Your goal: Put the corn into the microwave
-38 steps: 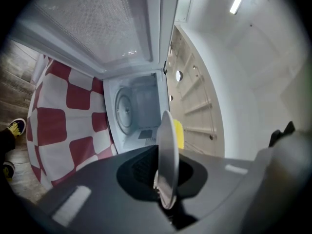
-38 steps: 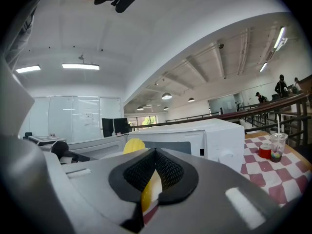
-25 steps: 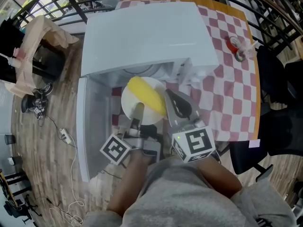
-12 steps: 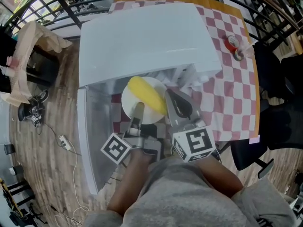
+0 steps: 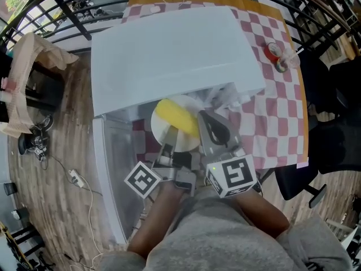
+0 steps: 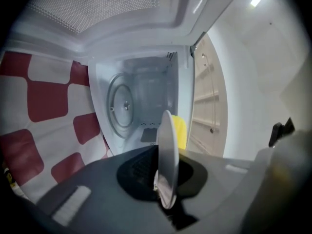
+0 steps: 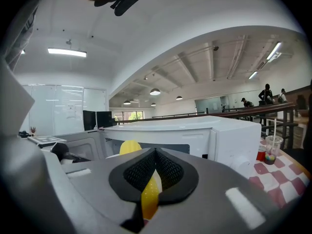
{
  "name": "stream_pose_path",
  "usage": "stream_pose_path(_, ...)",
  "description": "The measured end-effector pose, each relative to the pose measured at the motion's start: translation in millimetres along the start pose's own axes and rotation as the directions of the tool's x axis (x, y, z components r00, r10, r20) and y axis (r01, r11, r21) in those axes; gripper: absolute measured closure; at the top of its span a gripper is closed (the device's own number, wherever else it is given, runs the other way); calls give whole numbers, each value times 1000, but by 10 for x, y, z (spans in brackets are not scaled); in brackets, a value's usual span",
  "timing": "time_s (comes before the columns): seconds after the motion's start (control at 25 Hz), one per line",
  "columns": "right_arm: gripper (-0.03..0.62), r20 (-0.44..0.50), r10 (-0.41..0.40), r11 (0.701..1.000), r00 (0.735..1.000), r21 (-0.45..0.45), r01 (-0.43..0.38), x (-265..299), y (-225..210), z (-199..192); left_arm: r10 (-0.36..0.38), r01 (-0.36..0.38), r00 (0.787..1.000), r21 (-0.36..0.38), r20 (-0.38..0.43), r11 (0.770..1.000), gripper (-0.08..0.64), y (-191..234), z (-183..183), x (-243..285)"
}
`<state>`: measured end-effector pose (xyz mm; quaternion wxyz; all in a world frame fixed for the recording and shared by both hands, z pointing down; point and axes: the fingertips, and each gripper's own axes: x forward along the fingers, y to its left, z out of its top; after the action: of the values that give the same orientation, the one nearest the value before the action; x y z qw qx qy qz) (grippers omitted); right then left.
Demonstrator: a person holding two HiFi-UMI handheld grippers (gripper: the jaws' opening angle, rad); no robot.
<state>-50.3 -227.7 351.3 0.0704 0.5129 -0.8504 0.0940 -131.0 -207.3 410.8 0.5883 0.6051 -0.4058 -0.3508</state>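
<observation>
Moved: white round plate (image 5: 159, 124) carrying yellow corn cob (image 5: 177, 117) edged nearer open white microwave (image 5: 175, 49) | left gripper (image 5: 168, 134), right gripper (image 5: 205, 121) both clamped on plate rim | remaining, I'd say: slide inside, release.

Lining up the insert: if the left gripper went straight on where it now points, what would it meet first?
Nothing close. The left gripper, shut on the plate, points into the open microwave. The path looks free up to the far inner wall, which seems first in line, though depth is unclear.
</observation>
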Motion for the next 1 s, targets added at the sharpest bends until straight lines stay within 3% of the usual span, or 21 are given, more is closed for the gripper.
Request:
stream_pose_path(0.64, 594, -20, -43, 998, 999, -37, 42, 136, 164, -156, -46, 46, 997, 4, -58, 999, 546, 205, 150, 3)
stream_pose_path(1.0, 594, -21, -59, 997, 998, -51, 58, 167, 198, -145, -36, 35, 997, -7, -63, 999, 546, 303, 228, -18)
